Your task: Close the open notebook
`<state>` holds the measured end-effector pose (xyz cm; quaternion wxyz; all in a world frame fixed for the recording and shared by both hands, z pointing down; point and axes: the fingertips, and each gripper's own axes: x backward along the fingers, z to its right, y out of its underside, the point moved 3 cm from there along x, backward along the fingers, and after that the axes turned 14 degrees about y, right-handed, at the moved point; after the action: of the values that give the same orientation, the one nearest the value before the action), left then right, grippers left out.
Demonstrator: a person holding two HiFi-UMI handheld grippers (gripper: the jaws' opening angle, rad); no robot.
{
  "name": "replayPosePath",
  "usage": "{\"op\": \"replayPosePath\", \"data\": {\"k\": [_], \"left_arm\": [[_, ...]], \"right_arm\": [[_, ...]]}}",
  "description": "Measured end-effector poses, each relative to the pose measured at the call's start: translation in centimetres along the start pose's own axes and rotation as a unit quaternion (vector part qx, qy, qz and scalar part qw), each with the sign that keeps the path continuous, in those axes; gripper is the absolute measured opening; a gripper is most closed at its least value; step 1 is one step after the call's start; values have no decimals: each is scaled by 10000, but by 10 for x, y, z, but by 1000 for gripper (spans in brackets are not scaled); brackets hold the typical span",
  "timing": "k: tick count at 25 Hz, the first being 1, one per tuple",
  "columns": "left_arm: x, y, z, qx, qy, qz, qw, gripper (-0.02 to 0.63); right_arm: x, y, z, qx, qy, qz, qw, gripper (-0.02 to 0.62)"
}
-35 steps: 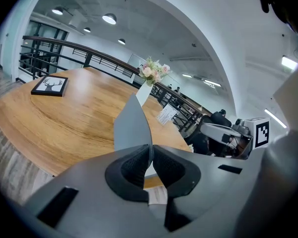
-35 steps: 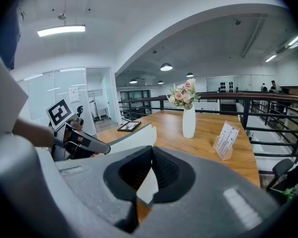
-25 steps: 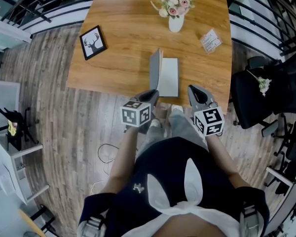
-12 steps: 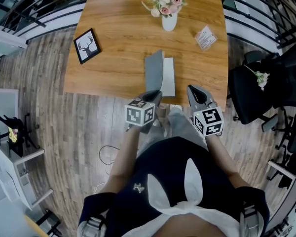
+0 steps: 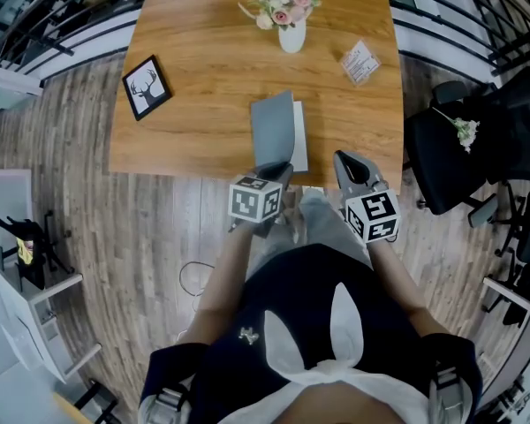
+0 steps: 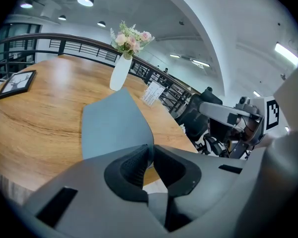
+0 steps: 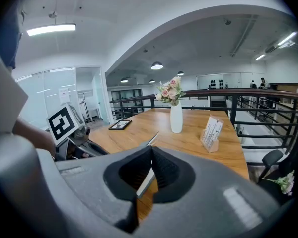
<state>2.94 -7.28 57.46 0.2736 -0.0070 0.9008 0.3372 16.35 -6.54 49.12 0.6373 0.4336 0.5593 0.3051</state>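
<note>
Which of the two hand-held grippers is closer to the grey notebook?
Left. The left gripper is at the notebook's near edge, fingers pinching its grey cover. The right gripper hangs apart to the notebook's right, near the table edge, holding nothing.

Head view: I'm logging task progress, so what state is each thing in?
Grey-covered notebook: partly closed, cover raised over white pages.
Left gripper: shut on the notebook's cover.
Right gripper: shut, empty.
White vase of flowers: upright.
Black-framed deer picture: lying flat.
Clear card stand: upright.
</note>
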Motion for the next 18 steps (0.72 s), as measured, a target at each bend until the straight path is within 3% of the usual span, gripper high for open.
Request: {"op": "replayPosePath", "data": {"k": [18], "left_arm": [[-43,14,-8,-27,-21,-587,9983,51]], "right_arm": [[3,11,15,-120,165,-140,9997,-2]]}}
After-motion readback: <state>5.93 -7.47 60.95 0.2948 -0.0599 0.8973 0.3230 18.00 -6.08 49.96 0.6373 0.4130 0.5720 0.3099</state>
